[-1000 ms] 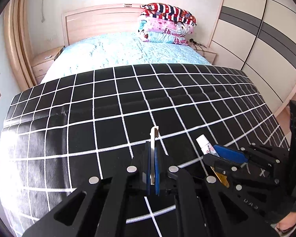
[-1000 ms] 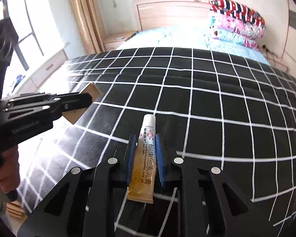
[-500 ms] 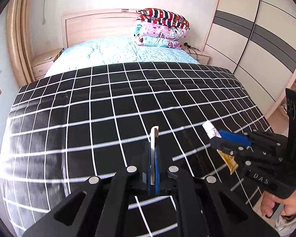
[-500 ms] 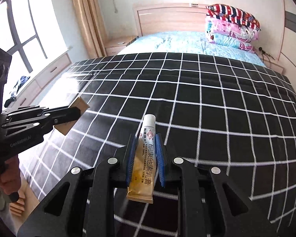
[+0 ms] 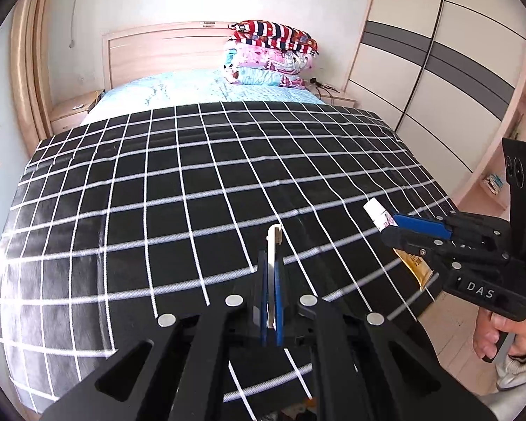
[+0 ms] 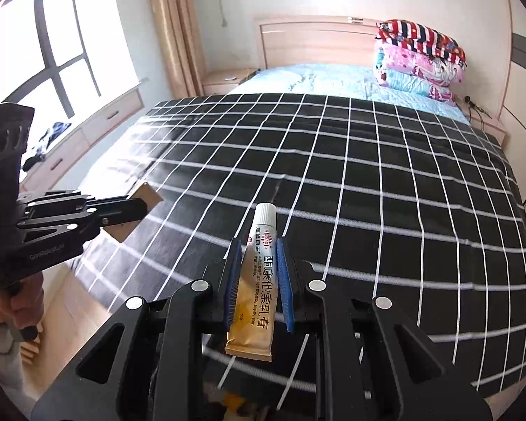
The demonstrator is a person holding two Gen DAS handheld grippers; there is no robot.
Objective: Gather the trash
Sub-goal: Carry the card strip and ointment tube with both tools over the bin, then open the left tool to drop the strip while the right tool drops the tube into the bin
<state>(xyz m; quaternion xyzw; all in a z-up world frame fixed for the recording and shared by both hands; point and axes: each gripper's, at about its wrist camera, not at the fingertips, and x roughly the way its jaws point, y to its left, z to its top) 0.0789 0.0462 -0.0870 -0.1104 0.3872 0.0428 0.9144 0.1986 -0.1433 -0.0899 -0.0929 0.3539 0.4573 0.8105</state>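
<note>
My left gripper (image 5: pixel 270 263) is shut on a thin flat piece of cardboard (image 5: pixel 273 242), which this view shows edge-on. In the right wrist view the same cardboard (image 6: pixel 144 195) is a brown square sticking out of the left gripper (image 6: pixel 136 207). The right gripper (image 6: pixel 257 245) is shut on a white and yellow ointment tube (image 6: pixel 259 280) with its cap pointing forward. From the left wrist view, the tube (image 5: pixel 377 210) juts out of the right gripper (image 5: pixel 392 224). Both grippers hang over the foot edge of the bed's black grid-patterned cover (image 5: pixel 193 193).
Folded quilts (image 5: pixel 270 56) are stacked at the headboard on the light blue sheet. A wardrobe (image 5: pixel 456 70) lines the right wall and a nightstand (image 5: pixel 73 108) stands at the far left. A window bench (image 6: pixel 87 133) runs along the left. Wooden floor (image 5: pixel 452 319) shows beside the bed's corner.
Both grippers have drawn back from the bed toward its foot, so more of the cover and the floor show. Both grips are unchanged.
</note>
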